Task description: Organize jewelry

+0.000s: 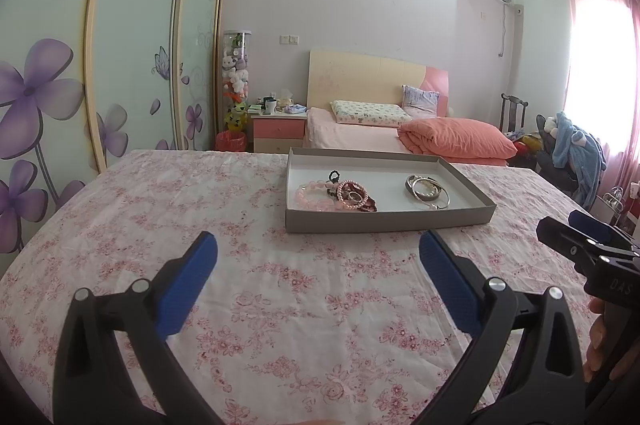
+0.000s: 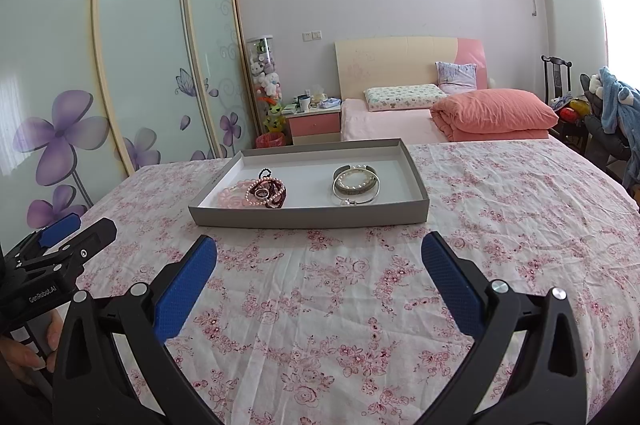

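A shallow grey tray [image 1: 384, 219] [image 2: 308, 219] with a white floor sits on the floral cloth. In its left part lies a heap of pink and dark red bead bracelets [image 1: 336, 193] [image 2: 260, 193]. In its right part lie silver bangles with a pearl bracelet [image 1: 426, 189] [image 2: 356, 185]. My left gripper [image 1: 318, 245] is open and empty, hovering over the cloth short of the tray. My right gripper [image 2: 320, 249] is open and empty, also short of the tray. Each gripper shows at the edge of the other's view: the right one [image 1: 580, 245], the left one [image 2: 68, 237].
The table is covered by a white cloth with pink flowers [image 1: 280, 305] [image 2: 320, 305]. Behind it stand a bed with an orange quilt [image 1: 456, 141], a pink nightstand [image 1: 278, 129], sliding wardrobe doors [image 1: 132, 65] on the left and a chair with clothes [image 1: 572, 153] on the right.
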Available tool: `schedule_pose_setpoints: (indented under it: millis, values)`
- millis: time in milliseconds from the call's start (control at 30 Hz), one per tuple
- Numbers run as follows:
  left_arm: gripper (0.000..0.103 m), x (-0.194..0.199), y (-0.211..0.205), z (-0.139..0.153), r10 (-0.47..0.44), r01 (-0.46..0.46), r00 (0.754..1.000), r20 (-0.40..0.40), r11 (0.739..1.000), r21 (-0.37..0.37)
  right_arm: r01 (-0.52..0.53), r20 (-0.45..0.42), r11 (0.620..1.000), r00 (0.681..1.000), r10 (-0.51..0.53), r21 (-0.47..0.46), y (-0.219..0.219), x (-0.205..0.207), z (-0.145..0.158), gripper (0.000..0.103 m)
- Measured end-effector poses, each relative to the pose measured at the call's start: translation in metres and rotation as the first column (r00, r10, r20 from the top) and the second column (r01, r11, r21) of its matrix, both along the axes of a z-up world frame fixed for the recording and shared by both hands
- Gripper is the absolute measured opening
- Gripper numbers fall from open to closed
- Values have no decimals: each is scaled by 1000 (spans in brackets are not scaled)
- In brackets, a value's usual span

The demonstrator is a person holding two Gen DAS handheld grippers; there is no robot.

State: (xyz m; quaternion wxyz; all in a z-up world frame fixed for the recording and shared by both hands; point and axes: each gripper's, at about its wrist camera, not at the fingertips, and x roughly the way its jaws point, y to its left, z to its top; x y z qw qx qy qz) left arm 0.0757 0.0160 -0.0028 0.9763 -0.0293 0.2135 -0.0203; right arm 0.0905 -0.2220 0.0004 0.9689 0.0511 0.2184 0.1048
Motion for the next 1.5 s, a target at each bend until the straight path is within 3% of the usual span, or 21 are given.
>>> schedule_pose_setpoints:
  millis: [1500]
  values:
    - [99, 1, -4, -5, 3, -3, 1000, -12, 1000, 0, -5, -14, 1000, 1000, 5, 7, 3, -1, -8, 101]
